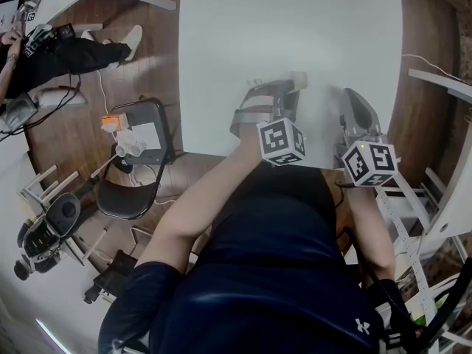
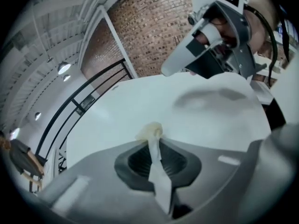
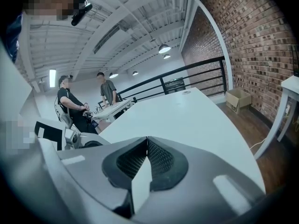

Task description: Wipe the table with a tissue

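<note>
Presently the left gripper (image 2: 152, 143) has its fingers clamped on the tissue (image 2: 150, 129). The tissue is a small crumpled off-white wad that sticks out just past the tips, and a flat strip of it runs back between the dark ribbed pads. The wad points forward and down at the counter (image 1: 295, 21), which is smooth, white and matte; contact cannot be confirmed. The right gripper (image 3: 146, 143) stands just beside it, fingers together on nothing. Judged: the left gripper does the wiping and must press the soft wad flat.
</note>
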Available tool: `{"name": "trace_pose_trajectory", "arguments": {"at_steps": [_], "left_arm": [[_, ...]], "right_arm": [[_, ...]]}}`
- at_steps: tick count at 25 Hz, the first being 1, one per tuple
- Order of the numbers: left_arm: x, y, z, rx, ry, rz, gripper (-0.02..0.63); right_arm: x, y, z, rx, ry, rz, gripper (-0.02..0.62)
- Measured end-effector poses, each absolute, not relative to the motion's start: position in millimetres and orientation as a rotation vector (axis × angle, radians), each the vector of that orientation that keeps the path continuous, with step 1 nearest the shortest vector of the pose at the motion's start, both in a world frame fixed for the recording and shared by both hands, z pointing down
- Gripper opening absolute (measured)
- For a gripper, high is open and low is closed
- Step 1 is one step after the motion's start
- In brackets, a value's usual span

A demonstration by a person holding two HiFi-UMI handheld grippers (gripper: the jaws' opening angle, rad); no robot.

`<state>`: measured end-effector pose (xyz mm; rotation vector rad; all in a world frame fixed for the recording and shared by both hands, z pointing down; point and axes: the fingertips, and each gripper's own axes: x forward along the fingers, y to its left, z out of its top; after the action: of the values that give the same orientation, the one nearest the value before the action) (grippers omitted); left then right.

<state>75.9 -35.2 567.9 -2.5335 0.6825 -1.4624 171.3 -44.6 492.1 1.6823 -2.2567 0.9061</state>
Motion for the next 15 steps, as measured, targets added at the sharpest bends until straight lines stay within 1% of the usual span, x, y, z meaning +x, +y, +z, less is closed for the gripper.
{"name": "trace_pose_trajectory", "arguments": {"at_steps": [7,15], "left_arm": [[72.5,-35.7,583.9,-2.591,0.729,-1.566,0.015],[70.6,-37.2,585.6,-2.589,0.746,-1.589,0.015]], "right_arm": [[173.9,-45.5,492.4,1.67,-2.272,0.919,0.011],[168.0,-41.1,496.3,1.642,-2.278,0.952,0.011]]}}
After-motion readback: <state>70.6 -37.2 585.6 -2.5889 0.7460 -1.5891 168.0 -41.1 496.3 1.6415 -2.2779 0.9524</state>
